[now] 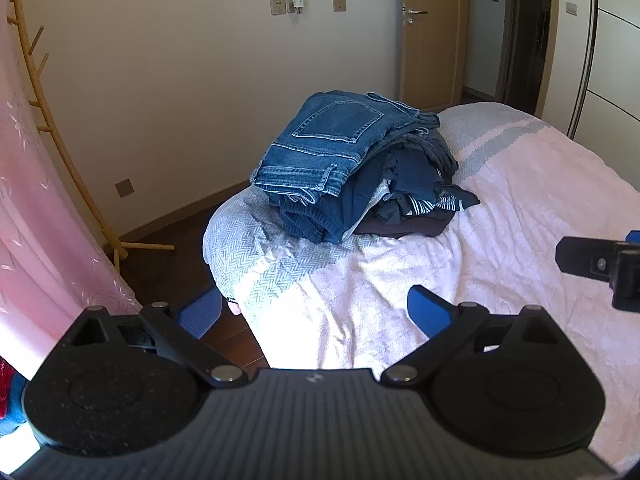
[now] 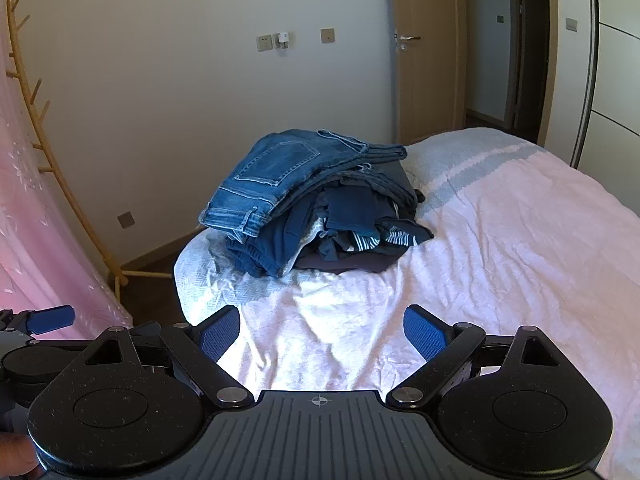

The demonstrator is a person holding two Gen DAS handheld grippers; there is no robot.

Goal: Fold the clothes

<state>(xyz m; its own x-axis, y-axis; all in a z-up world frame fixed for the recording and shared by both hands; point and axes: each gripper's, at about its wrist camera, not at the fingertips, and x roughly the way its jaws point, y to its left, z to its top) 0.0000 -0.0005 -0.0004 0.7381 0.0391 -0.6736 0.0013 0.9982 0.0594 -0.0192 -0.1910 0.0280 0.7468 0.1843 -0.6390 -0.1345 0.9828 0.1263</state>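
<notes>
A pile of dark blue clothes (image 1: 400, 196) lies on the bed's far left corner, with folded blue jeans (image 1: 332, 140) on top. The pile (image 2: 340, 236) and jeans (image 2: 276, 176) also show in the right wrist view. My left gripper (image 1: 316, 312) is open and empty, over the near edge of the bed, short of the pile. My right gripper (image 2: 320, 332) is open and empty, over the bedspread in front of the pile. Part of the right gripper (image 1: 600, 268) shows at the right edge of the left wrist view. Part of the left gripper (image 2: 44, 320) shows at the left edge of the right wrist view.
The bed has a white and pale pink bedspread (image 1: 520, 220). A pink curtain (image 1: 36, 208) and a wooden coat rack (image 1: 68, 168) stand at the left. A white wall is behind, with a wooden door (image 1: 432, 32) at the back right. Dark wooden floor (image 1: 168, 248) lies left of the bed.
</notes>
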